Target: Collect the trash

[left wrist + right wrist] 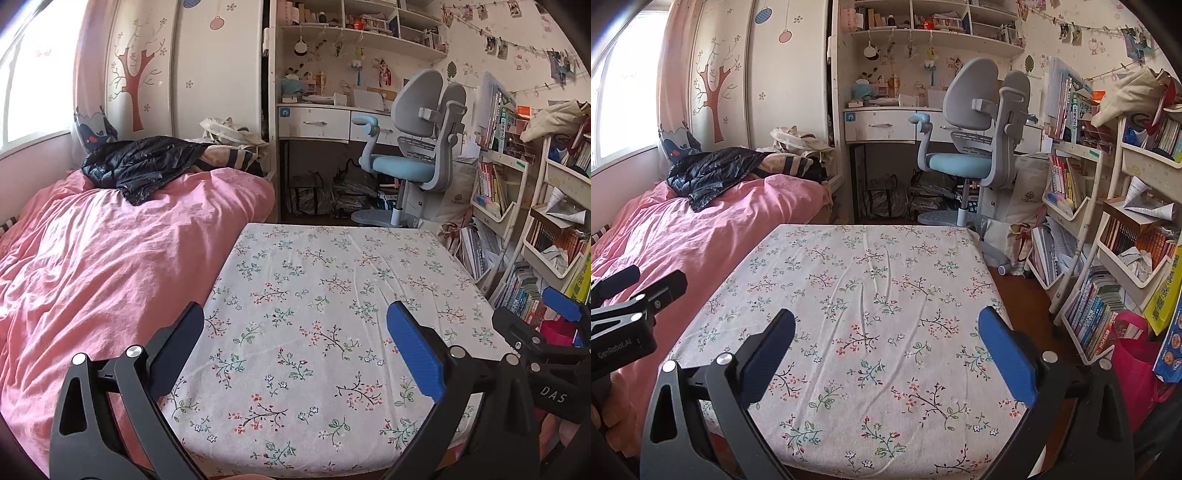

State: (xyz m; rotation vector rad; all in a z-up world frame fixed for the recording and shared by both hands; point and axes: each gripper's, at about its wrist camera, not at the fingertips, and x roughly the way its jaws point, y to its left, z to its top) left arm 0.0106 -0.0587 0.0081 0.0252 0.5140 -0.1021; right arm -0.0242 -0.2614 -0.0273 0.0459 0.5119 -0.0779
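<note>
From the left wrist view, our left claw (295,354) hangs over the near edge of the worktop (332,280), its fingers spread wide with nothing between them. The floral cloth is bare from edge to edge: we count no trash on it. Beyond the worktop's left edge lies one bed (92,258) with one black jacket (140,166) at its far end. Our right claw (546,314) shows just past the right edge.

From the right wrist view, that right claw (886,354) is likewise spread and empty above the near edge. Again we see no trash on the worktop; one pink bag (1137,354) stands on the floor off the right corner, possibly the collecting bag. We judge the task either not begun or already finished; we cannot tell which.
</note>
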